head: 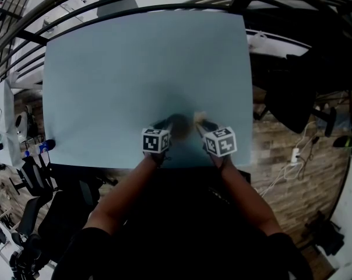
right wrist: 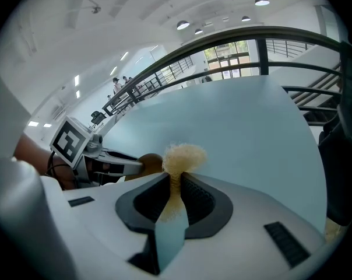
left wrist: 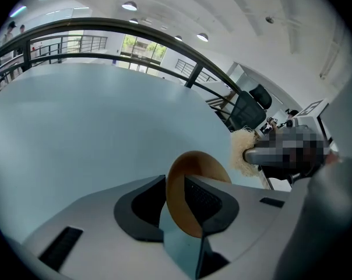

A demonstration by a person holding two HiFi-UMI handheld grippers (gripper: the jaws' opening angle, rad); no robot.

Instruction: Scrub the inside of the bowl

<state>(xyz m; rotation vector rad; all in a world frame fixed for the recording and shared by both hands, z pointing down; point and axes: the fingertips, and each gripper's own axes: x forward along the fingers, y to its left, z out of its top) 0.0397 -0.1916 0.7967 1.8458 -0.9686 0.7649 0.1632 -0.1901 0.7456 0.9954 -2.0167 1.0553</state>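
The bowl (left wrist: 196,167) sits low in the frame, rim loose between the half-parted jaws of our left hand-held gripper (left wrist: 175,185) — a push from the scrubber (right wrist: 185,156) our right hand-held gripper (right wrist: 176,182) clamps could knock it free.

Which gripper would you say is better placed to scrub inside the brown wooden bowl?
Right: the right gripper is shut on the pale fibrous scrubber, close beside the brown wooden bowl, whose rim stands between the left gripper's jaws.
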